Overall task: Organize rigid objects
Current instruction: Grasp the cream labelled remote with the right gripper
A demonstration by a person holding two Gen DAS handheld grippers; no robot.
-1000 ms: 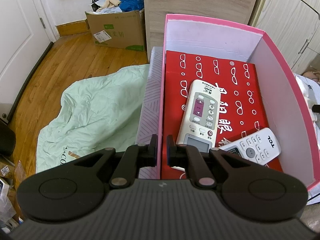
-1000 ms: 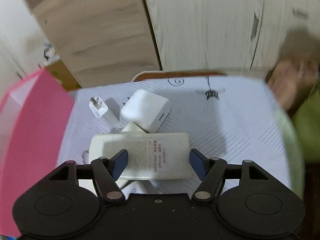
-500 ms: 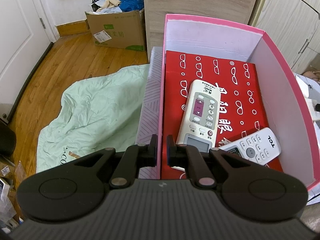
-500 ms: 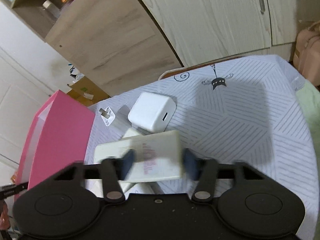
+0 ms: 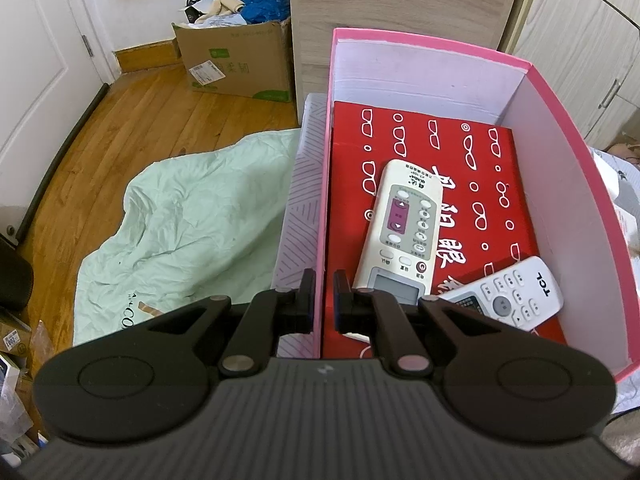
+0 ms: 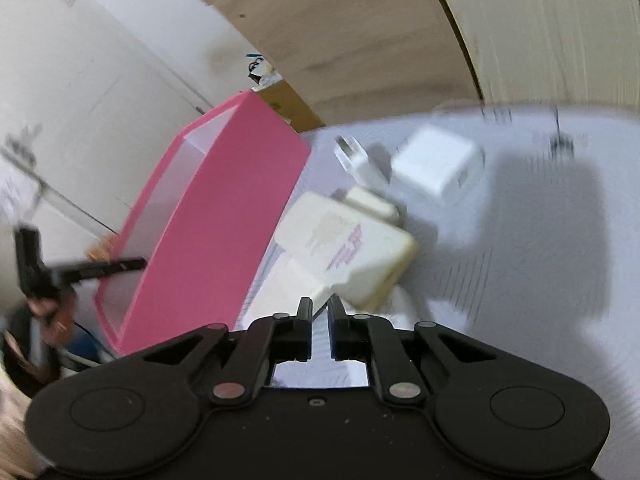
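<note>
My left gripper (image 5: 322, 300) is shut on the left wall of the pink box (image 5: 326, 208). Inside the box lie a red patterned box (image 5: 432, 148), a cream remote (image 5: 404, 228) and a white TCL remote (image 5: 508, 296). In the blurred right wrist view, my right gripper (image 6: 319, 316) has its jaws nearly closed with only a thin gap, and nothing shows clearly between them. Just ahead of it a cream flat adapter (image 6: 348, 248) lies tilted on the striped cloth. A white cube charger (image 6: 438, 166) and a small white plug (image 6: 356, 156) lie beyond. The pink box (image 6: 224, 220) stands to the left.
A pale green blanket (image 5: 188, 224) lies on the wooden floor left of the box. A cardboard carton (image 5: 236, 60) stands by the wall. Wooden cabinets (image 5: 400, 0) rise behind the box. The striped cloth (image 6: 520, 260) covers the surface to the right.
My right gripper closed from wide open around the cream adapter to nearly shut, and swung left towards the pink box. The adapter now lies tilted ahead of the jaws. The left gripper has not moved.
</note>
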